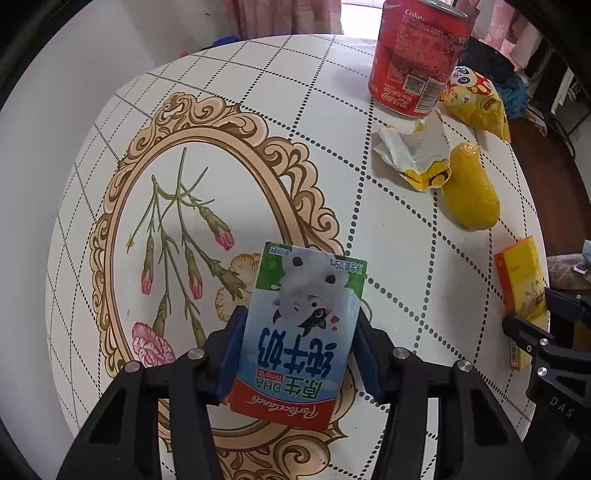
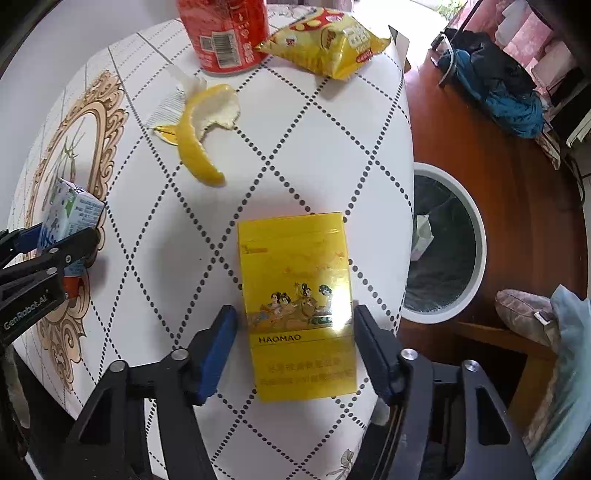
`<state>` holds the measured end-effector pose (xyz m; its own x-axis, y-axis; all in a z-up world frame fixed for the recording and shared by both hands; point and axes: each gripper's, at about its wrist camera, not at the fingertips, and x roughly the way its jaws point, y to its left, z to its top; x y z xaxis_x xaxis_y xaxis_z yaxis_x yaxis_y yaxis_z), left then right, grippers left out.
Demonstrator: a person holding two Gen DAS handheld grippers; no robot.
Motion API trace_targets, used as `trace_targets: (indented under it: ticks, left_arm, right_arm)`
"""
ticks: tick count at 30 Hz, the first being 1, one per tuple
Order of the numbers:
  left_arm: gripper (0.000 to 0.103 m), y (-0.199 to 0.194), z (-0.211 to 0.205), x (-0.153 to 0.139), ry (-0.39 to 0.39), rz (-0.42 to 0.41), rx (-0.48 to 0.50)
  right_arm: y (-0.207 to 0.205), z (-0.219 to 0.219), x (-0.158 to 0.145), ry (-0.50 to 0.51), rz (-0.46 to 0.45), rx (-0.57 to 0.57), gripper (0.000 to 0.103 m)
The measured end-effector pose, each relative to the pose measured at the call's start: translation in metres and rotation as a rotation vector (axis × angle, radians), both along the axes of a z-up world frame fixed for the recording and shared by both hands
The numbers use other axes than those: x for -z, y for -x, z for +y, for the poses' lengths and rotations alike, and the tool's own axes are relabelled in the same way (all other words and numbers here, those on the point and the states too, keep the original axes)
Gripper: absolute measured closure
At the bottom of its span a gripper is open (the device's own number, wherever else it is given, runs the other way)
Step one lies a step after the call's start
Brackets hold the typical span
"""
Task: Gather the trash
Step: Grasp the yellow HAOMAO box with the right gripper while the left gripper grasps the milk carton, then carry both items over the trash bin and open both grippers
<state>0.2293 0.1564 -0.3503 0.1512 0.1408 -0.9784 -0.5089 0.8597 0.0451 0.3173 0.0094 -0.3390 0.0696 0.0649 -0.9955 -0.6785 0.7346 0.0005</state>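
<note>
Left claw (image 1: 297,354): pinching the milk carton (image 1: 301,332) by its two narrow sides, blue pads flat on it. Carton is over the framed flower print, toward the table's (image 1: 332,74) left side; whether it has cleared the cloth cannot be told. Grip sits low on the carton, so it could swing; a level wrist on the carry would help.

Middle of table: torn wrapper (image 1: 413,155) and peel (image 2: 203,129) just beside each other. Can (image 2: 225,33) upright at the far edge, chip bag (image 2: 328,44) touching or nearly touching it. All untouched.

Right claw (image 2: 295,343): spread, one pad either side of the yellow box (image 2: 295,295), small gaps showing on both sides. Box lies flat near the table's right edge.

Bin (image 2: 443,243): on the floor, just past the right edge, black liner, something pale already in it.

Judgement: step in hand is closing on the box. Pads should go lower so they meet the thin sides squarely, not ride over the top face. Centre first, close evenly, lift straight. The glossy film looks slippery.
</note>
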Motion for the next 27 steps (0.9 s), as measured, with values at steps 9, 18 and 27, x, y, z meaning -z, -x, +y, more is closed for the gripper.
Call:
trace_targets:
  ticks: [9,18,27]
  left_arm:
    - [0.054,0.02,-0.031,-0.048,-0.068,-0.089,-0.001]
    - [0.055,-0.003,-0.078,-0.127,-0.045,-0.27,0.067]
    - [0.055,-0.094,-0.144,-0.144,0.081,-0.368,0.211]
  right_arm:
    - [0.012,-0.012,-0.012,-0.092,-0.017,0.048,0.045]
    - [-0.005,-0.06,-0.075,-0.266,-0.1,0.123,0.045]
    - [-0.075,-0.16,-0.121,-0.33,-0.199,0.281,0.045]
